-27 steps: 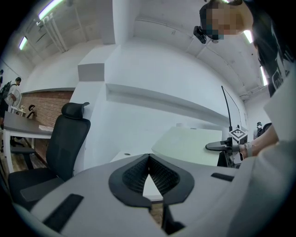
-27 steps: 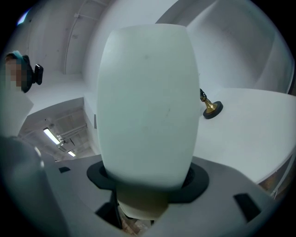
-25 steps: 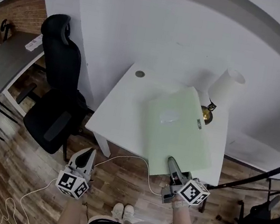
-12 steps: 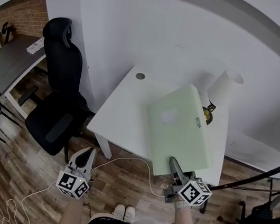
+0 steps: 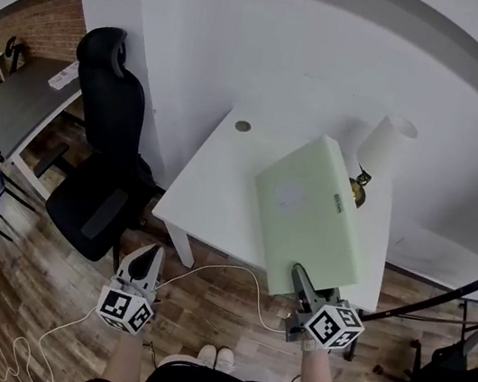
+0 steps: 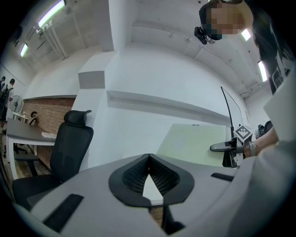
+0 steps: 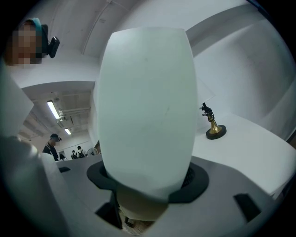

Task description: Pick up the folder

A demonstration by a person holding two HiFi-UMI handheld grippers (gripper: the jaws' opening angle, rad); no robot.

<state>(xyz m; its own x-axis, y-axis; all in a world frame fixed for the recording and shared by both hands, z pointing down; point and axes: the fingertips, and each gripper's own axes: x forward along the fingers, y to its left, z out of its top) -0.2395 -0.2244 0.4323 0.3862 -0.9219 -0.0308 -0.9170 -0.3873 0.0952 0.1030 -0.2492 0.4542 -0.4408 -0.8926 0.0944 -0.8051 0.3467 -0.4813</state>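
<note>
The right tool point(image 5: 297, 275), at the lower right of the head view, has its jaws spread wide and clamped on the near edge of the pale green folder point(image 5: 313, 210). In the right gripper view the folder point(image 7: 148, 106) fills the space between those jaws and rises through the middle of the frame. The folder lies over the right half of the white tabletop point(image 5: 212, 185) and looks tilted. I cannot tell how much of it touches the surface. Just beyond its far corner stands a lamp point(image 5: 384, 149) with a white shade and a brass base. The left tool point(image 5: 146, 258), at the lower left, has its jaws closed tip to tip on nothing and hangs over the wooden floor point(image 5: 39, 287), well apart from the tabletop. A black office chair point(image 5: 100, 175) stands at the left of the frame.
</note>
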